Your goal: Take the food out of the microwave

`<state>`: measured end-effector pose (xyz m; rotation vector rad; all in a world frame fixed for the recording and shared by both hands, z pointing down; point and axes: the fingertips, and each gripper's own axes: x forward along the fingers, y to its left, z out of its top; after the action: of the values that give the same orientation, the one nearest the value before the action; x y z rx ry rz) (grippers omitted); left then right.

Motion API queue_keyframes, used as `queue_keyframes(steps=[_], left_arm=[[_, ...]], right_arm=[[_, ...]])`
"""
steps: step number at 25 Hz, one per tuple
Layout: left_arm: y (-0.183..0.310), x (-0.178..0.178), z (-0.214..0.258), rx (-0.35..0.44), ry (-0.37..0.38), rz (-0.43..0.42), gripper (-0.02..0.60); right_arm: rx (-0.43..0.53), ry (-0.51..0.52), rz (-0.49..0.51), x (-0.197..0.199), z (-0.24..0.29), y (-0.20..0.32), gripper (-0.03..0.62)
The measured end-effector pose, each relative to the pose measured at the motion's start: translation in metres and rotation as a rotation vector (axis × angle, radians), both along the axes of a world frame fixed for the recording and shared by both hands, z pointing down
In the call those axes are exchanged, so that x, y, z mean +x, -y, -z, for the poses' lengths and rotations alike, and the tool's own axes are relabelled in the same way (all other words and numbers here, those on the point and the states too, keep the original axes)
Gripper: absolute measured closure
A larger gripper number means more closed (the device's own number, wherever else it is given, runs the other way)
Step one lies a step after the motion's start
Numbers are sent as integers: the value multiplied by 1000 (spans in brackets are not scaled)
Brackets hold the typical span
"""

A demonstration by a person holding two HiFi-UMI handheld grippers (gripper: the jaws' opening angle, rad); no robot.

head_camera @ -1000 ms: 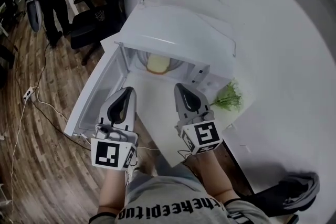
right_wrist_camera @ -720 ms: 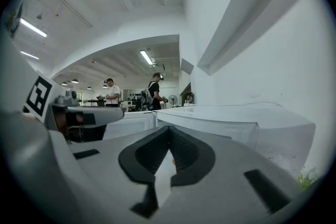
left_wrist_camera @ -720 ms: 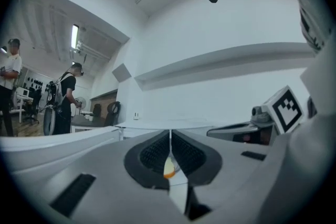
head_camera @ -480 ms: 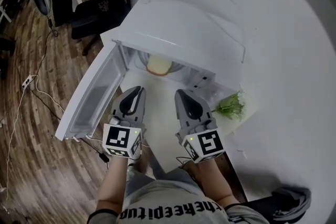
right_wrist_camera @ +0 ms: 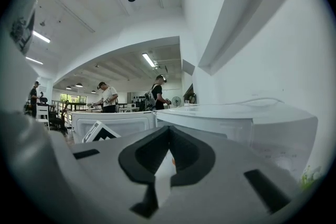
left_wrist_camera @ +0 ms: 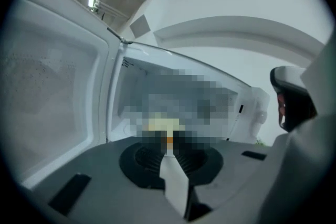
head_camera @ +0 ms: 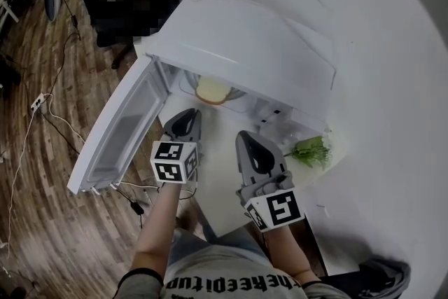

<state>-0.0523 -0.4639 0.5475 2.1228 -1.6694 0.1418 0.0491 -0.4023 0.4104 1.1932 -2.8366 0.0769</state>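
Note:
A white microwave (head_camera: pixel 245 45) stands on a white table (head_camera: pixel 220 178) with its door (head_camera: pixel 119 126) swung wide to the left. Inside, pale yellow food (head_camera: pixel 212 89) rests on a plate; the left gripper view shows the food (left_wrist_camera: pixel 163 124) straight ahead, partly hidden by a mosaic patch. My left gripper (head_camera: pixel 186 115) is shut and empty, low in front of the opening, just short of the food. My right gripper (head_camera: pixel 252 138), also shut and empty, hovers over the table to the right, and its own view looks across the microwave's top (right_wrist_camera: pixel 226 113).
A green leafy bunch (head_camera: pixel 310 149) lies on the table right of the microwave. Cables (head_camera: pixel 42 119) trail over the wooden floor at left. A white wall (head_camera: pixel 392 80) closes the right side. People stand far off in the room (right_wrist_camera: pixel 107 97).
My left gripper has dropped and moved forward, toward the microwave's opening. The right gripper has hardly moved.

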Motion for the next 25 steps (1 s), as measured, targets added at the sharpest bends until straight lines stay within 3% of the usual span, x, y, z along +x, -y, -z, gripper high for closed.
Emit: queue_keyframes(steps=[5,7,8,21,25], left_arm=[[17,2,-16,-51,-44,44,563],[23,4,-22,-69,-80,49,525],[25,5,-24,-79,-107,54,495],[49,3,-51,-140,-439,189,383],[56,15,-54,-147,-588,191,362]], right_arm=[[-10,15,-8,7,-1,6,588],[-13,20,-10,9,-1,8,588],[-14,22,-10,9,-1,9,588],[-36,25,-20,17,-12,15,588],[-41,22,-22,21,-14,17,588]])
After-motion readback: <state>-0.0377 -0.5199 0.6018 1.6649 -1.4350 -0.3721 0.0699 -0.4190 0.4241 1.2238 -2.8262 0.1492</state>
